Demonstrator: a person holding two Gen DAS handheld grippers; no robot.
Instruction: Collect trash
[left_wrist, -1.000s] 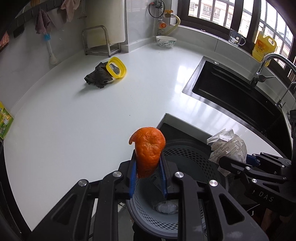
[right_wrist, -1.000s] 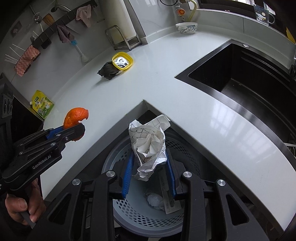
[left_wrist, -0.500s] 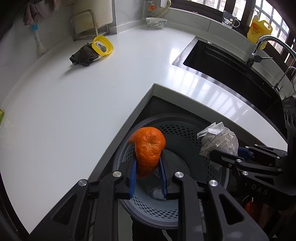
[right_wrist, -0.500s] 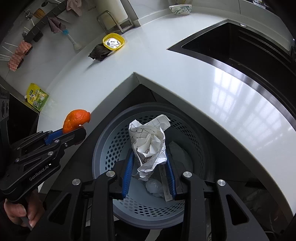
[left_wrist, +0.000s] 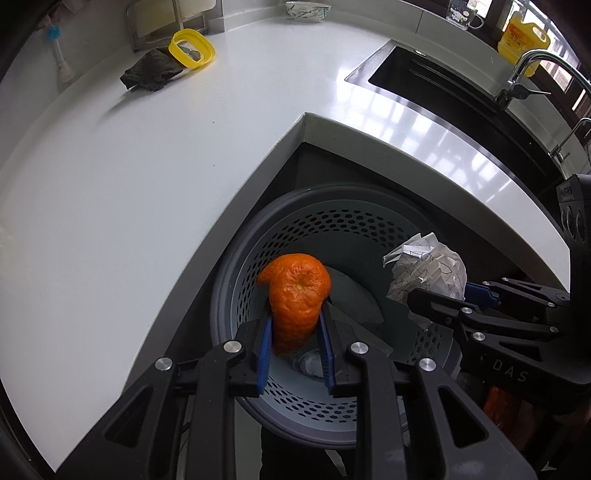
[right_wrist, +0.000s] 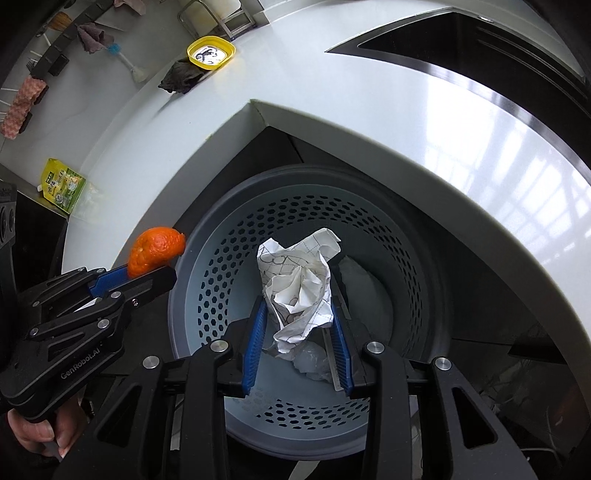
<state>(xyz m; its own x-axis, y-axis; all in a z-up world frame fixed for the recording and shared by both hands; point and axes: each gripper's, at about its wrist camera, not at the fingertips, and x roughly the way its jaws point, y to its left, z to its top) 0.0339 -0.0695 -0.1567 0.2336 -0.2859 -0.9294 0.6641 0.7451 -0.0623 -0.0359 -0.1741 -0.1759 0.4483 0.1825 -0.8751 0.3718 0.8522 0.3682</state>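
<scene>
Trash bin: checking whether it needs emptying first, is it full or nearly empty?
Nearly empty. The trash bin shows bare perforated walls and floor, with only a few pale scraps lying at the bottom.

Both wrist views look steeply down, sharing the bin (left_wrist: 236, 295).

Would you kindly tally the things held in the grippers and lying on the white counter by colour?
Orange: 1, the orange peel in the left gripper
White: 1, the crumpled paper in the right gripper
Yellow: 1, the lid on the counter
Dark: 1, the cloth beside the lid
Total: 4
</scene>
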